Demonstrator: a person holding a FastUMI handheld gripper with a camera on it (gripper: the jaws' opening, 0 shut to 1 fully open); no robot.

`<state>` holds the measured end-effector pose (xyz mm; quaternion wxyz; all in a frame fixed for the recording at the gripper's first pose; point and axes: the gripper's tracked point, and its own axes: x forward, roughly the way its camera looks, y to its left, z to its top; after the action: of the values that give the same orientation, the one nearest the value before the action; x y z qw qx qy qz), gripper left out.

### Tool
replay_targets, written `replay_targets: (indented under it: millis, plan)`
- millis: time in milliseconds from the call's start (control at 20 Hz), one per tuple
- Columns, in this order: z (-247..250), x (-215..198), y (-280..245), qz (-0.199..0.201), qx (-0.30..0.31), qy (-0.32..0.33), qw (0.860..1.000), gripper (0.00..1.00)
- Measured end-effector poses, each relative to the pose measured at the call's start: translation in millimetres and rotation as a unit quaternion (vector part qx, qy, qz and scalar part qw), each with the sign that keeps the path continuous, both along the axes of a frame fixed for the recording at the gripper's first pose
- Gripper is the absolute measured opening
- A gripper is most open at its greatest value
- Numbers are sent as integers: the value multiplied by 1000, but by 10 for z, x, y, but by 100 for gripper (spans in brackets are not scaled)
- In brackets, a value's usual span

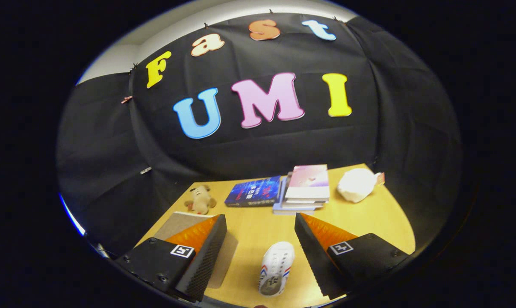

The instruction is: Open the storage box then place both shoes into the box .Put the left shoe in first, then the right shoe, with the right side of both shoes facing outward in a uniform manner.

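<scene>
The hand-held gripper [260,239] hangs wide open and empty above the pale wooden surface [249,231]. A white sneaker with red and blue stripes [276,268] lies between the fingers. A flat grey-beige panel, perhaps the storage box [181,220], sits behind the left finger. Grabbing the sneaker before opening the box would likely break the order.

Your gripper [260,229] has two wedge-shaped fingers [206,252], each tapering toward its tip. Inner faces carry a dimpled grid texture. Each outer top face has a ribbed translucent panel [193,233]. Behind each panel sits a boxy housing [153,261] with rounded corners and small round screws [125,258] near its edges. Each housing bears one square fiducial marker [181,251], a blocky pattern inside a pale border.
</scene>
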<state>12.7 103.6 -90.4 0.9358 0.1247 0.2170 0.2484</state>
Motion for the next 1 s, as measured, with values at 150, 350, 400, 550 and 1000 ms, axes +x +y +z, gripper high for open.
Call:
replay_targets:
  millis: [150,350,400,550,1000]
  plan:
    - [-291,-193,278,65,29,61,996,98]
    - [-681,-541,639,157,63,150,974,98]
    - [-761,-607,706,174,72,167,968,98]
    - [-929,-874,888,227,91,211,946,98]
    - [-1380,-1211,1371,319,150,315,881,97]
